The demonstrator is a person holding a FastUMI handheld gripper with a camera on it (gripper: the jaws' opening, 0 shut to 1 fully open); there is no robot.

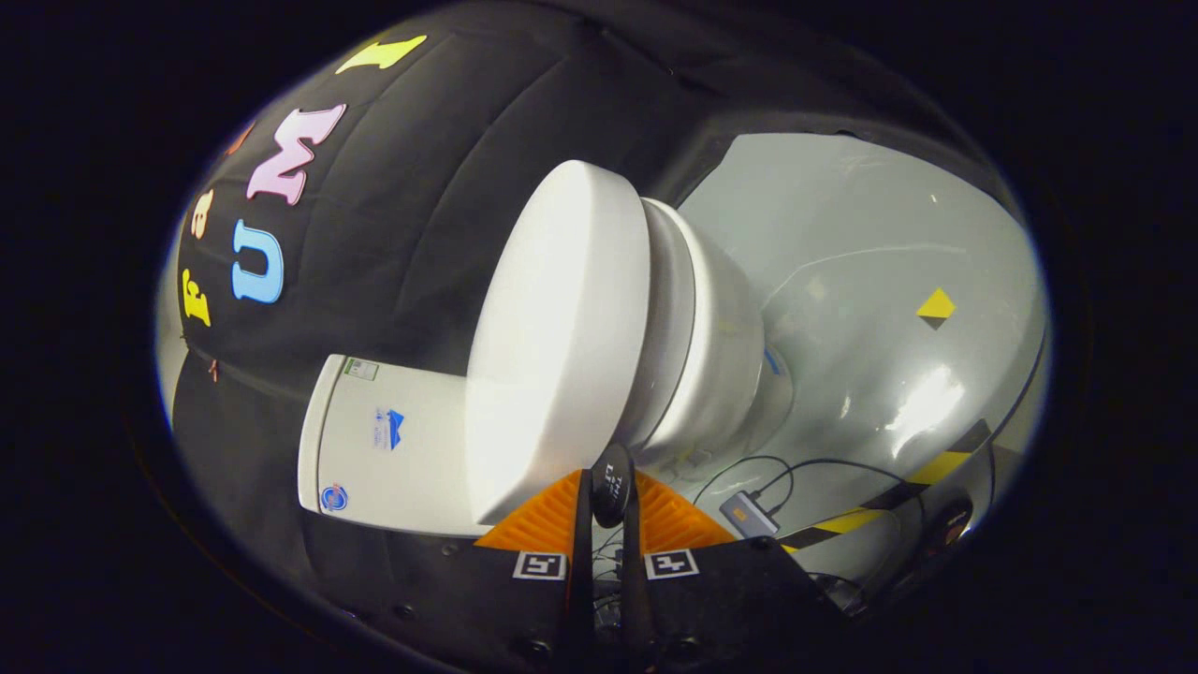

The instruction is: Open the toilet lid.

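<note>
The white toilet stands just ahead of the fingers, seen rolled on its side. Its lid (562, 328) lies down on the seat (676, 328), above the bowl (725, 365). The tank (393, 440) sits behind the lid, against the black cloth wall. A small black oval tab (613, 479) sticks out at the lid's front rim. My gripper (610, 510) is shut on this tab, with one finger pressed on each side of it. The tab's lower part is hidden between the fingers.
Beyond the bowl spreads a pale grey floor (870, 281) with a yellow-black diamond mark (935, 308) and a yellow-black striped tape (898, 491). A small grey box (748, 514) with black cables lies on the floor close to the fingers.
</note>
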